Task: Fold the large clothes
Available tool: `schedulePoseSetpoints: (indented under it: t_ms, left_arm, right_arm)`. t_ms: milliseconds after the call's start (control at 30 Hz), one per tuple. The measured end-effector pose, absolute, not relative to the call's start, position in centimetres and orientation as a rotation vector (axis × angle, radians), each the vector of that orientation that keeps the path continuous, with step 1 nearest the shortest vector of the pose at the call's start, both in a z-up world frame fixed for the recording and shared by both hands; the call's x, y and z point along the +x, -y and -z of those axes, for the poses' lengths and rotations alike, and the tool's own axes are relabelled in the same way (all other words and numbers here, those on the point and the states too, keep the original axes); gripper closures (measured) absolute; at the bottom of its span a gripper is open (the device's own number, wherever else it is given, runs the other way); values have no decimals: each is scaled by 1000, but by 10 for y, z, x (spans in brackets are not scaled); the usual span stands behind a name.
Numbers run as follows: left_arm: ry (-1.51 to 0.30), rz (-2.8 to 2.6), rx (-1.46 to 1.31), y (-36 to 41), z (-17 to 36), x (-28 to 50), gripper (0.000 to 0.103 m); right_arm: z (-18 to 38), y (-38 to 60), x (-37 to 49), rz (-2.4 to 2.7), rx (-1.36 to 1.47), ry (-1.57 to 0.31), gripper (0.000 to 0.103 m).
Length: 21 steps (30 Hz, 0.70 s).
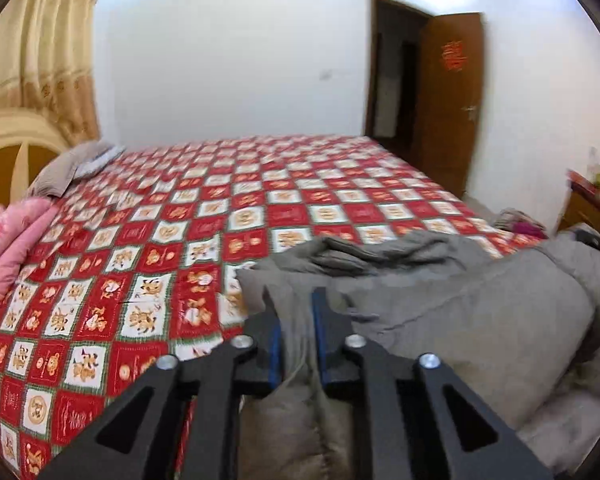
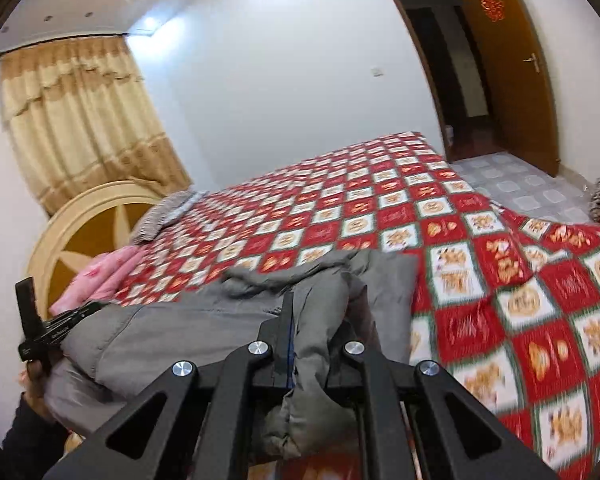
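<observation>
1. The grey padded jacket [image 1: 460, 304] lies bunched at the near edge of the bed, on the red-and-white checked bedspread [image 1: 172, 248], with part of it lifted off the cover between the two tools.
2. The left gripper [image 1: 295, 316] has its jaws narrowed on a fold of the jacket's edge; grey cloth fills the gap between the blue-lined fingers [image 1: 275, 344].
3. The right gripper [image 2: 318, 320] is likewise clamped on a thick wad of the jacket [image 2: 204, 332], which bulges out between and below its jaws.
4. In the right wrist view, the left gripper [image 2: 40, 332] shows at the far left end of the jacket, held in the person's hand [image 2: 36, 376]. Small white lettering on its body is too blurred to read.
5. A pink quilt [image 1: 8, 248] lies folded at the left, by the cream and brown headboard [image 1: 16, 152], with a grey pillow [image 1: 68, 168] further back.
6. Beige curtains [image 2: 88, 120] hang behind the headboard.
7. The brown door [image 2: 508, 72] at the far right stands open and bears a red paper decoration [image 2: 491, 3]; its characters cannot be read through the blur.
</observation>
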<state>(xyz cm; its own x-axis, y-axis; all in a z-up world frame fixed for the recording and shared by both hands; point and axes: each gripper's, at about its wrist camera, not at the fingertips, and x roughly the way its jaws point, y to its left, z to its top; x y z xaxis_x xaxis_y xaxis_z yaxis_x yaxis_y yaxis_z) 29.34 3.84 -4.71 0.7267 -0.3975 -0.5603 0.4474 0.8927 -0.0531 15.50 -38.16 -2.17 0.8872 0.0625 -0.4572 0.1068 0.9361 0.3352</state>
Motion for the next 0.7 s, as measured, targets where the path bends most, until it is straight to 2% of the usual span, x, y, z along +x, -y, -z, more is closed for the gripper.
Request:
schedulePoseSetpoints:
  t_ms: [100,267,333,400,433,500,567,700]
  left_arm:
    - [-590,403,72,-28,55,330,61]
    - [-677,329,33,-16,89,387,59]
    - [-687,268,33,-14,96,396,51]
    - [-670,197,13,-16,99,400,41]
    - [-665,153,4,-19,99,403,30]
    - [-646,36,-43,-31,98,409,16]
    - [-646,-23,-84,-42,96,416,9]
    - [-644,-54,-114,-47,92,423,8]
  right_arm:
    - [33,397,207,73,383,-529,96]
    - [64,416,273,108,394,-610,96]
    - [75,421,290,118,396,-615,95]
    - [85,430,310,138,418,-614,84]
    - [89,434,317,147,421,-617,78]
    - [95,443,334,182,438,-617,49]
    - [98,449,347,198,448,-600,38]
    - [96,449,360,256,408,-552,24]
